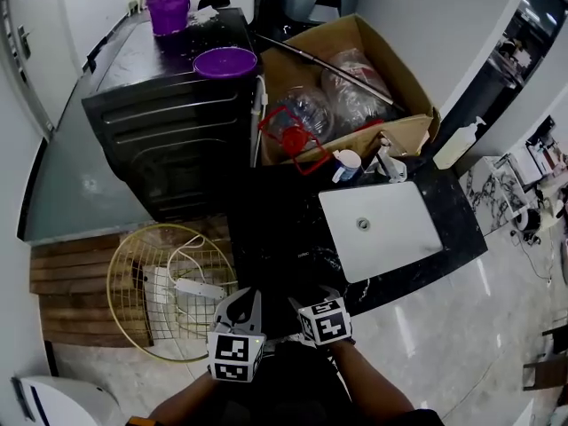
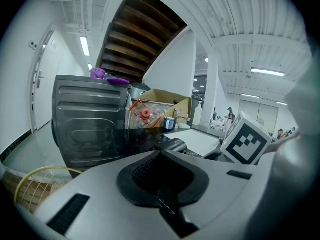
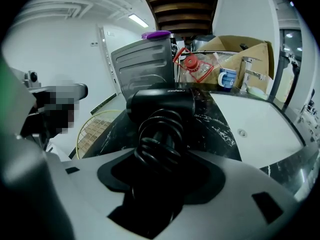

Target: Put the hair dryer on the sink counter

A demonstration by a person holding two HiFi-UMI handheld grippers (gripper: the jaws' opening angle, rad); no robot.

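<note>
My right tongs stand wide, clamped on the cord-wrapped handle of the dryer, whose barrel is low over the counter near its front edge. My left tongs look closed and empty. Released here, it could roll off towards the basket, or the cord could snag. The sink lies right and the box behind; nothing blocks.

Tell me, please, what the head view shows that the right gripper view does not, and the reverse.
Only the head view: the purple cup and the power strip in the wire basket. Only the right gripper view, plainly: the black hair dryer, its cord-wrapped handle between the jaws of the right gripper. Both: the white sink basin, the cardboard box, the wire basket and the blue-and-white cup.
</note>
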